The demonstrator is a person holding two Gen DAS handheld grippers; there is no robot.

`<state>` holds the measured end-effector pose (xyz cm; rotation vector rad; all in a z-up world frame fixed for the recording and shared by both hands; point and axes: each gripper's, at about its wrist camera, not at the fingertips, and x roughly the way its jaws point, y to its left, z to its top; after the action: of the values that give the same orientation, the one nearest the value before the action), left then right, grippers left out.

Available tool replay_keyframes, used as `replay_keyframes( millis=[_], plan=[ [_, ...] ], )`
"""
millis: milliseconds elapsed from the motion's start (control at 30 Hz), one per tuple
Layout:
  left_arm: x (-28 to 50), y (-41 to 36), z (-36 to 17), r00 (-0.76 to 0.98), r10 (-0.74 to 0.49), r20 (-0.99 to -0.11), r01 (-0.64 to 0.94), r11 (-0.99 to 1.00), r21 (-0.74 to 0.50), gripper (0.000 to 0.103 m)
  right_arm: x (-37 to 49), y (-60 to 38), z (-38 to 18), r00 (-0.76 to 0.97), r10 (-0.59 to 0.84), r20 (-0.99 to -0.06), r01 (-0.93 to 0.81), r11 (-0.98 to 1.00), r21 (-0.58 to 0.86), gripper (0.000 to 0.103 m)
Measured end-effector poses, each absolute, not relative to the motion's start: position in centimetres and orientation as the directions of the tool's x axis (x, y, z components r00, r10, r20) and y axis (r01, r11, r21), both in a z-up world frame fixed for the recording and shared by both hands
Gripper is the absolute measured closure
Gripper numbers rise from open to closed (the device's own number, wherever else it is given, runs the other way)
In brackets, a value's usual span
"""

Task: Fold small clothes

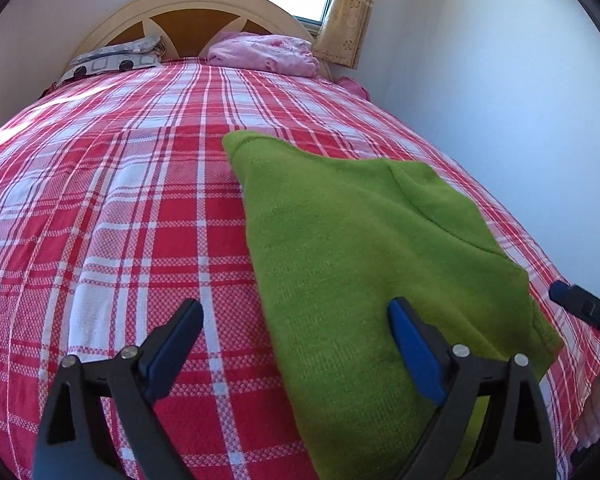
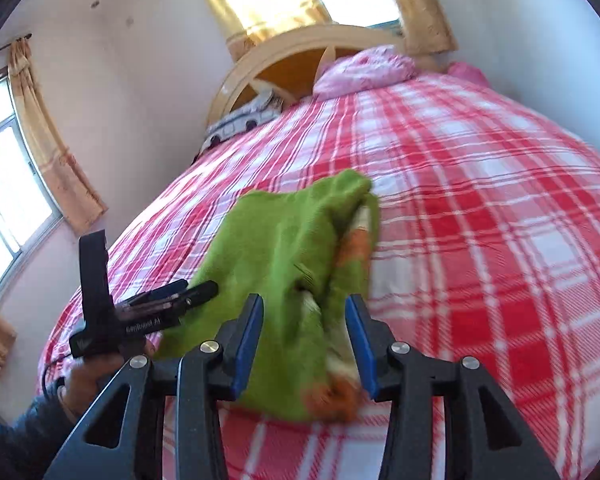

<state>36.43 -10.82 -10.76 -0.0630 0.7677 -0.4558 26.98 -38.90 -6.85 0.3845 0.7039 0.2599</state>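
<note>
A bed (image 1: 100, 208) in red-and-white plaid fills the room, with a pink quilt (image 1: 264, 54) bunched at the headboard (image 1: 188, 16). On its spread lies the green knitted garment (image 1: 340, 248) — folded over, orange and white showing at one edge. The left gripper (image 1: 296, 312) stands spread wide, one finger over the knit. The right gripper (image 2: 305, 306) is partly parted — cloth between, ungripped.

The red-and-white plaid bedspread (image 1: 120, 208) lies bare and flat across its whole left half, open to any pass. On the near right the folded green knit garment (image 1: 340, 248) takes up the surface. At the far end a grey patterned pillow (image 1: 116, 60), a crumpled pink quilt (image 1: 264, 54) and the curved wooden headboard (image 1: 188, 12) close the way.
</note>
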Motion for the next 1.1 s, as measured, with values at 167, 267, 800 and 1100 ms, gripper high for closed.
replay_keyframes(
  millis=[167,267,800,1100],
  plan=[
    [36.2,-10.3,-10.7,0.646,-0.404,-0.647,0.353,0.91,-0.217,0.0,33.8,-38.9,-8.6,0.646,0.391,-0.655,-0.006,0.861,0.509,0.064],
    [36.0,-9.4,-10.6,0.658,-0.413,-0.629,0.338,0.909,-0.244,0.0,34.4,-38.4,-8.0,0.654,0.316,-0.687,0.001,0.908,0.419,0.091],
    [35.3,-8.8,-11.0,0.625,-0.434,-0.648,0.339,0.899,-0.276,0.0,36.8,-38.6,-9.9,0.568,0.154,-0.808,0.041,0.976,0.215,0.089],
    [35.4,-8.3,-11.4,0.607,-0.44,-0.662,0.326,0.897,-0.298,0.0,34.2,-31.4,-3.4,0.69,0.178,-0.702,-0.162,0.983,0.09,0.079]
  ],
)
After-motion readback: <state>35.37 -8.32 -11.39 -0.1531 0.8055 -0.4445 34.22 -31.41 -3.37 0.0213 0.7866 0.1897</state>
